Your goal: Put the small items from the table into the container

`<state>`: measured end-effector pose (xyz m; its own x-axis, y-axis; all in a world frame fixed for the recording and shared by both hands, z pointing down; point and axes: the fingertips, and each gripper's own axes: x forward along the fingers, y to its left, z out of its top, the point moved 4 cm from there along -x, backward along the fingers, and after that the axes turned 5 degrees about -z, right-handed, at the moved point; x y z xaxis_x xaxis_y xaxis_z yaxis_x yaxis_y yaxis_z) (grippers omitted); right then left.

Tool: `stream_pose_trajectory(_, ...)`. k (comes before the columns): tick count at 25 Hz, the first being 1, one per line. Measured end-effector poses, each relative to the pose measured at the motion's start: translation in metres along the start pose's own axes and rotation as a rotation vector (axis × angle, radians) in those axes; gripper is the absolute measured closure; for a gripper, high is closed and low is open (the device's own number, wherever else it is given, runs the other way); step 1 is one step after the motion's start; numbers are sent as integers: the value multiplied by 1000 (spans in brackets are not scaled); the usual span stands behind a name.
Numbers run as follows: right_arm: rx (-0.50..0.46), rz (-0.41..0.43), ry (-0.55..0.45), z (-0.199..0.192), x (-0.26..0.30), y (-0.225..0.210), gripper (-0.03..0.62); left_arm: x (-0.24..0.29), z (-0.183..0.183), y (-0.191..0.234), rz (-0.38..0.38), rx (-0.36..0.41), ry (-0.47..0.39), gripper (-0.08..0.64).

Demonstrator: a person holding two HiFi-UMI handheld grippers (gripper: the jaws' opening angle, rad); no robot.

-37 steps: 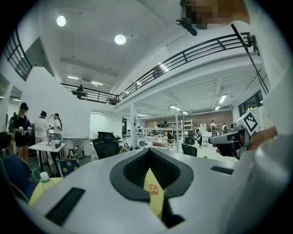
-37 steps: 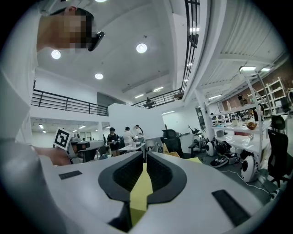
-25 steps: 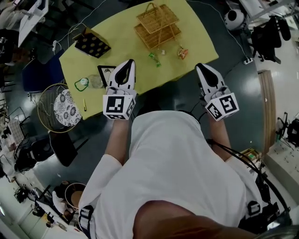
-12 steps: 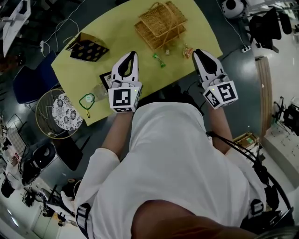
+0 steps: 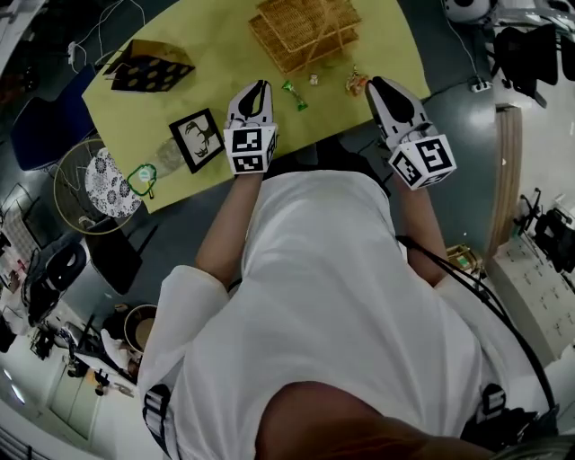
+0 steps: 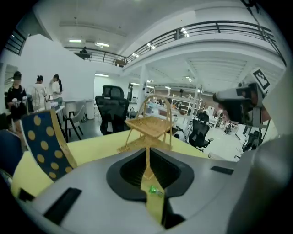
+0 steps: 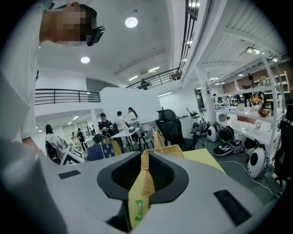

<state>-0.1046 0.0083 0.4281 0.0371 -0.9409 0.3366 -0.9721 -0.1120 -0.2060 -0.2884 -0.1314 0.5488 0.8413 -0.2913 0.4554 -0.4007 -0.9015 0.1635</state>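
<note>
A two-tier wicker basket [image 5: 305, 27] stands at the far side of the yellow table [image 5: 216, 99]. In front of it lie a green candy [image 5: 292, 92], a tiny white item [image 5: 314, 80] and an orange-red item [image 5: 357, 85]. My left gripper [image 5: 259, 88] is shut and empty, low over the table just left of the green candy [image 6: 154, 190]. My right gripper [image 5: 375, 86] hovers beside the orange-red item; its jaws are opening with nothing between them. Through that narrow gap I see the basket [image 7: 167, 151] and a green candy [image 7: 138, 209].
A dotted paper bag [image 5: 144, 67] stands at the table's far left, with a picture frame [image 5: 198, 139] and a green-rimmed item [image 5: 142, 178] near the left edge. A wire bin [image 5: 94, 184] sits on the floor beside it. People stand in the background [image 6: 36, 93].
Both grippers moved forward and down from the near table edge to the small items in front of the basket. The left one came lower and closer to the green candy.
</note>
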Motion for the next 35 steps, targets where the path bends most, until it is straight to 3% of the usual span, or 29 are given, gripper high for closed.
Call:
stream_pose_trajectory(3,3,32,44,-13,-2,-16,548,32,-47,-11,-26,-81,121,544)
stream_pose_trajectory(7,17,68,99,-32,-5,-30,548,68,-96,-23,-36,-172,250,476)
stream_pose_trajectory(13,29,107,166,-54,-4,-42,548,109,-142,-24,65,-259,377,349)
stream_pose_trajectory(17,29,131,188,-61,-3,-45,548,134,-176,-22,122,-300,441,301)
stream_pose_trajectory(24,28,136,215,-71,-8,-54,549,140,-201,-29,170,-333,537,307)
stream_pose_trajectory(25,27,134,215,-71,-8,-56,549,139,-202,-30,168,-331,538,391)
stream_pose_trajectory(26,26,133,214,-71,-8,-57,549,137,-202,-31,166,-330,534,501)
stream_pose_trajectory(27,26,132,213,-71,-8,-57,549,136,-202,-32,162,-326,528,524)
stream_pose_trajectory(31,28,133,210,-72,-7,-54,549,127,-199,-34,142,-304,494,535)
stream_pose_trajectory(35,21,161,190,-66,-1,-45,549,110,-156,-37,114,-311,408,536)
